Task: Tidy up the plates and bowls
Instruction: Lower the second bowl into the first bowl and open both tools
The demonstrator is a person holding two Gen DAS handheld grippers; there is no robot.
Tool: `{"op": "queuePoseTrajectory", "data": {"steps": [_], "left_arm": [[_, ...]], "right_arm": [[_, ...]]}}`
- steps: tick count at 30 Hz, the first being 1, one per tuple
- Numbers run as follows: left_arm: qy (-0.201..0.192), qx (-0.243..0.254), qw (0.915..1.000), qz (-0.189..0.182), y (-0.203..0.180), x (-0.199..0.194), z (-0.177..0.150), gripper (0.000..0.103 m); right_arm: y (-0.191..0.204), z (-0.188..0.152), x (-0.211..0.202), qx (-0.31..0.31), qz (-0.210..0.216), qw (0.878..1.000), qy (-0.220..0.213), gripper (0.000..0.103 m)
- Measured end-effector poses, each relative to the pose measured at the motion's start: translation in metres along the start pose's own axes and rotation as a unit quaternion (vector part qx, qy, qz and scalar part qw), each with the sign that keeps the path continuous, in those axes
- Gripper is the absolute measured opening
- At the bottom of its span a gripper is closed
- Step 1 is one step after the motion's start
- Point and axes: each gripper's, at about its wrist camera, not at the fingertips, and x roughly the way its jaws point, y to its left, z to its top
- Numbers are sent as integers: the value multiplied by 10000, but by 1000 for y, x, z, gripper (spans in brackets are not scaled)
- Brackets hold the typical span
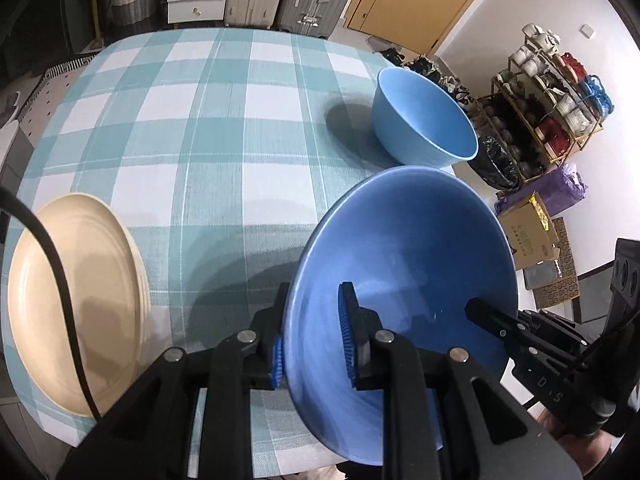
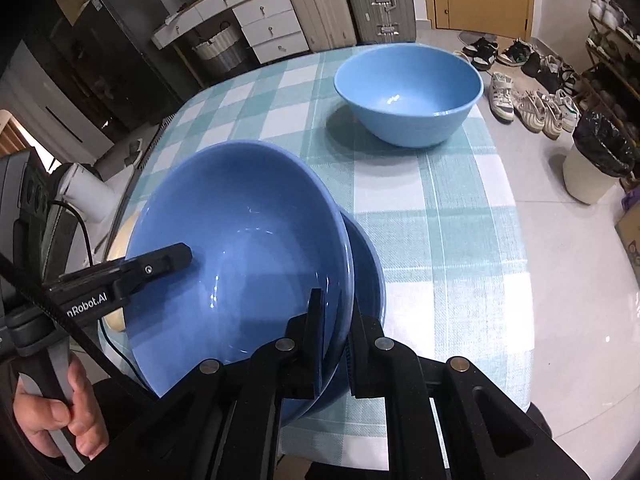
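- The cream plate (image 1: 76, 304) lies at the near left of the counter (image 1: 192, 128), untouched and well apart from the bowls. In my judgement it stays out of this step, but the black cable (image 1: 60, 280) draped across it in the left wrist view could snag, so keep that side slack.
- The left hand-held gripper (image 1: 312, 344) is nearly closed across the left rim of the blue bowl (image 2: 240, 256), one finger outside the wall and one inside. Whether its pads truly press the rim I cannot tell.
- The blue bowl is carried between both tools, tilted, at the near edge of the counter. In the right wrist view a second blue bowl (image 2: 370, 276) shows just behind it, seemingly nested under it; whether they touch is unclear.
- The right hand-held gripper (image 2: 336, 336) is pinched tight on the bowl's right rim, one finger inside and one outside.
- To do this well, level the bowl before lowering, keep both sides at equal height, and let go only once it sits flat.
- The light blue bowl (image 2: 408, 92) stands upright at the far right of the counter, well apart, and is likely the next piece to gather.
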Motion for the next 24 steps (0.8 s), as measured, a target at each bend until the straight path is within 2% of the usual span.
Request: {"op": "queuePoseTrajectory", "data": {"steps": [10, 11, 12, 13, 15, 17, 24], "left_arm": [[-108, 362, 9982, 468, -9, 5, -7, 21], [-108, 398, 9975, 567, -10, 6, -8, 23], [-147, 458, 9948, 901, -11, 8, -10, 25], [-159, 446, 9934, 1042, -11, 9, -11, 26], [-119, 360, 9958, 829, -8, 13, -13, 26], [-117, 341, 9950, 934, -7, 16, -14, 26], [-123, 318, 9955, 882, -8, 18, -16, 26]], "right_arm": [[5, -7, 12, -276, -268, 9993, -34, 10], [5, -7, 12, -306, -323, 9990, -51, 10], [5, -8, 12, -333, -407, 9986, -49, 10], [6, -9, 12, -328, -494, 9982, -29, 10], [5, -11, 12, -257, -522, 9983, -26, 10], [9, -13, 12, -387, -630, 9972, -68, 10], [13, -13, 13, -506, -816, 9953, -115, 11]]}}
